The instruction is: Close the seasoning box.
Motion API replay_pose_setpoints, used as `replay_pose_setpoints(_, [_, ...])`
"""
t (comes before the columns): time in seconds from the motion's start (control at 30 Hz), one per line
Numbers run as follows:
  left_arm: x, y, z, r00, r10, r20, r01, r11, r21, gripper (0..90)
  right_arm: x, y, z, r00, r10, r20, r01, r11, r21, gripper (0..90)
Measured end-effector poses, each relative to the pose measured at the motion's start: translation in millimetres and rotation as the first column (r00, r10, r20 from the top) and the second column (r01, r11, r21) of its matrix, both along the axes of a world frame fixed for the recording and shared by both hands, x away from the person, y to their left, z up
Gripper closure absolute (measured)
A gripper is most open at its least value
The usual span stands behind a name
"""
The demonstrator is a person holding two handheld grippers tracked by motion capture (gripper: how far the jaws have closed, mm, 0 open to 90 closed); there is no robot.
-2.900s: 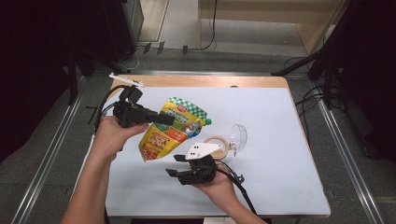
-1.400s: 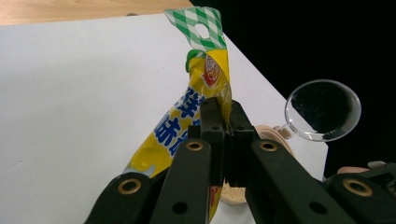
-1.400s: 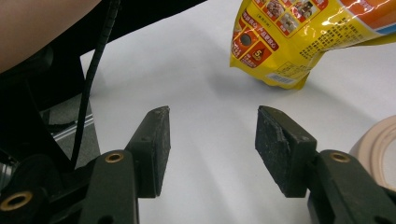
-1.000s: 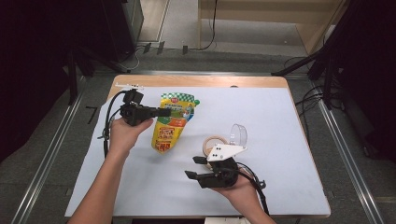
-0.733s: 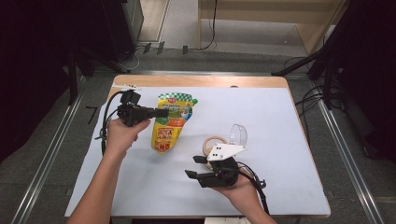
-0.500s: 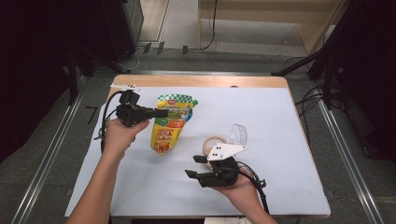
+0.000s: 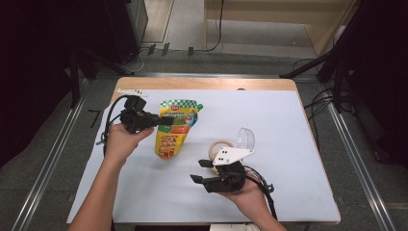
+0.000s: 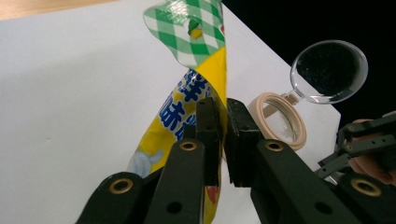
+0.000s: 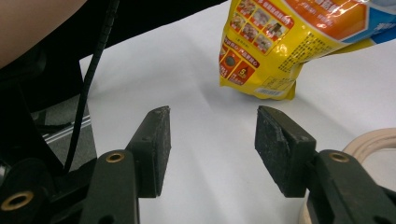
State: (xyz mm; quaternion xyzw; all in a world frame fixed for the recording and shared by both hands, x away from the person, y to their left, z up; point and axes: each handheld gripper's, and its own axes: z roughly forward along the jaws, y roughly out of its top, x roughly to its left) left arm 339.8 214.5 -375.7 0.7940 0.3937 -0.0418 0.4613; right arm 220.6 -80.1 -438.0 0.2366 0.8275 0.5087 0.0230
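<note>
Your left gripper (image 7: 169, 119) has its jaws clamped on the upper part of the yellow snack pouch (image 7: 174, 129), just below its green checked top. In the left gripper view the two black pads (image 8: 208, 128) press on the pouch's edge from either side, with the foil sandwiched between them. The pouch stands on its bottom edge on the white table cover (image 7: 288, 125), held upright by that grip, left of centre and toward the far side of the table. Your left hand (image 7: 120, 142) holds the gripper level, pointing across to the right.

Your right gripper (image 7: 199, 171) sits near the front edge, jaws parted with nothing between them; the right gripper view shows bare white cover in the gap and the pouch's lower end beyond. Just behind this gripper lies a beige ring with a clear hinged lid (image 7: 244, 138) standing open. The ring (image 8: 280, 119) sits well apart from the pouch, to its right.
</note>
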Motion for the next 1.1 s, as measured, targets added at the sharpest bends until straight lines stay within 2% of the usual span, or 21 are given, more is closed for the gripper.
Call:
replay_pose_setpoints(0.17, [-6.2,3.8,0.0,1.0000,0.001,-0.001,-0.001,1.0000,0.000,85.5,1.2,-0.9,0.8,1.0000,-0.001,0.001,0.001,1.000,0.004,46.8])
replay_pose_setpoints(0.3, [-9.3,8.0,1.6,1.0000,0.005,-0.006,-0.006,0.9999,-0.016,83.3,1.8,-1.0,1.4,1.0000,-0.003,-0.001,0.003,1.000,0.006,46.8])
replay_pose_setpoints(0.4, [-10.7,10.1,4.9,0.9999,0.016,-0.004,-0.017,0.9997,-0.016,74.8,2.4,-0.8,1.6,1.0000,-0.003,0.000,0.003,1.000,0.005,46.9])
replay_pose_setpoints(0.6, [-14.1,16.5,11.9,0.9989,0.014,0.044,-0.013,0.9997,-0.023,61.1,3.9,-1.6,1.6,1.0000,-0.004,0.000,0.004,1.000,0.003,47.9])
replay_pose_setpoints(0.73, [-15.1,19.8,14.3,0.9984,0.012,0.055,-0.011,0.9995,-0.028,55.5,4.5,-3.0,2.5,1.0000,-0.010,0.000,0.010,1.000,-0.003,48.9])
replay_pose_setpoints(0.93, [-16.1,29.3,22.2,0.9976,0.049,0.048,-0.048,0.9986,-0.023,50.0,5.7,-6.1,5.3,0.9999,-0.013,0.001,0.013,1.000,-0.002,50.9])
replay_pose_setpoints(1.1, [-18.9,37.2,29.8,0.9954,0.078,0.057,-0.077,0.9969,-0.016,47.5,7.6,-8.6,8.1,0.9996,-0.020,-0.018,0.020,1.000,-0.010,51.5])
